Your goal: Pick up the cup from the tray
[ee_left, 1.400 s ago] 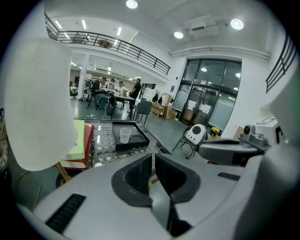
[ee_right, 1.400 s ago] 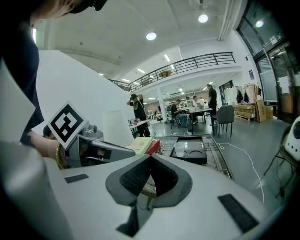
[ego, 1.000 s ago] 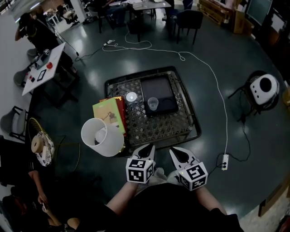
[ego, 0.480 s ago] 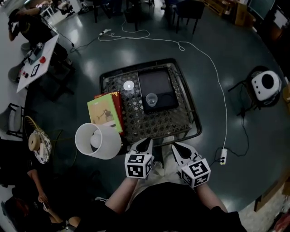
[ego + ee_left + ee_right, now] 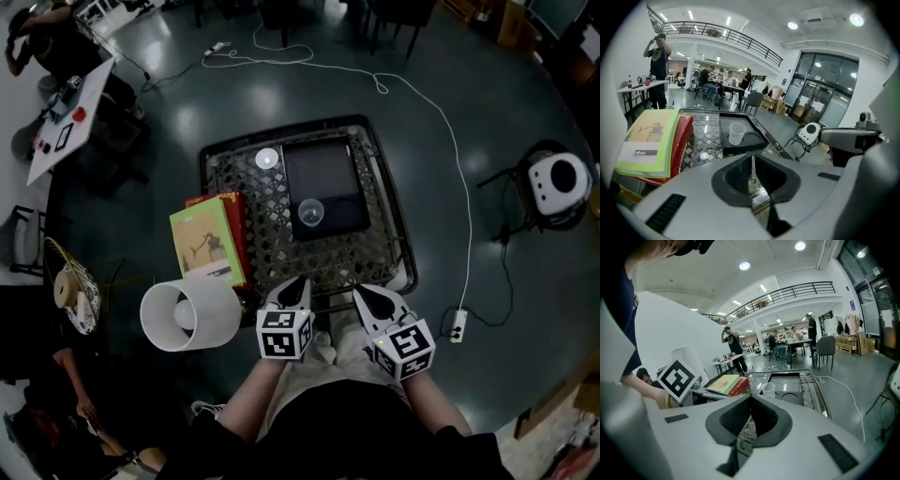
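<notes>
a clear plastic cup (image 5: 310, 212) stands upright on the near part of the black tray (image 5: 323, 169).

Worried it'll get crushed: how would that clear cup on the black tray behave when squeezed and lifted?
The cup looks thin, translucent plastic and empty, so probably very light and easily squashed. It stands upright on the tray, so a sideways nudge might tip it.

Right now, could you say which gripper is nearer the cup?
Left: the left gripper sits nearly straight before the cup; the right gripper lies further off sideways.
</notes>
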### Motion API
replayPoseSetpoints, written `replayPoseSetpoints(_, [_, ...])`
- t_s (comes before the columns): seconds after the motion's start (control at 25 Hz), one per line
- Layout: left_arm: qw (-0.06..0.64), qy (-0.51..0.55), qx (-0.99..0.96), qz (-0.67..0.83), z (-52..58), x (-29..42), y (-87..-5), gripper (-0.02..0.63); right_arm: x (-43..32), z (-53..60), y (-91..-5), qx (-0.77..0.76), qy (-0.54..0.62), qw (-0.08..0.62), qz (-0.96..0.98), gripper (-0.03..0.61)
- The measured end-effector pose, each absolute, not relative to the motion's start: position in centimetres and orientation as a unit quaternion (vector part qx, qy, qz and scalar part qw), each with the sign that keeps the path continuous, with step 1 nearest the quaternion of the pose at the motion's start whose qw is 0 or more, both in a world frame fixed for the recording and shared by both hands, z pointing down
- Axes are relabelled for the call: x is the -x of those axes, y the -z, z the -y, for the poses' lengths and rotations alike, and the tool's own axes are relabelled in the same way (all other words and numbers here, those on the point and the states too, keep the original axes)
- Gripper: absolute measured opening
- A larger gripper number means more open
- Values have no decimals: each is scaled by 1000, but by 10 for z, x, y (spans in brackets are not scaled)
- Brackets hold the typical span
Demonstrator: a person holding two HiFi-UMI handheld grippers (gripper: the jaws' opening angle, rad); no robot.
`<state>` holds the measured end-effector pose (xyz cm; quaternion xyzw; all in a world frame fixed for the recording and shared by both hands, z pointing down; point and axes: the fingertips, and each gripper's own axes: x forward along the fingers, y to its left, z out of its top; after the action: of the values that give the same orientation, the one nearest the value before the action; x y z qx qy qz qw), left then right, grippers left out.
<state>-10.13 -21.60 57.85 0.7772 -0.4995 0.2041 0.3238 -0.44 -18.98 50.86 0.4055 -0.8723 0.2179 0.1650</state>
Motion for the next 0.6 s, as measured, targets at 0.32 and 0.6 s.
replayPoseSetpoints(0.32, [326,-208,-762,519,249,97,-601,32,9,221,-523,-381,-232,169,879,12])
replayPoseSetpoints(0.6, [313,-217,-755,533,287,87,-621,59,6,243,-538,-363,-246,171,882,12])
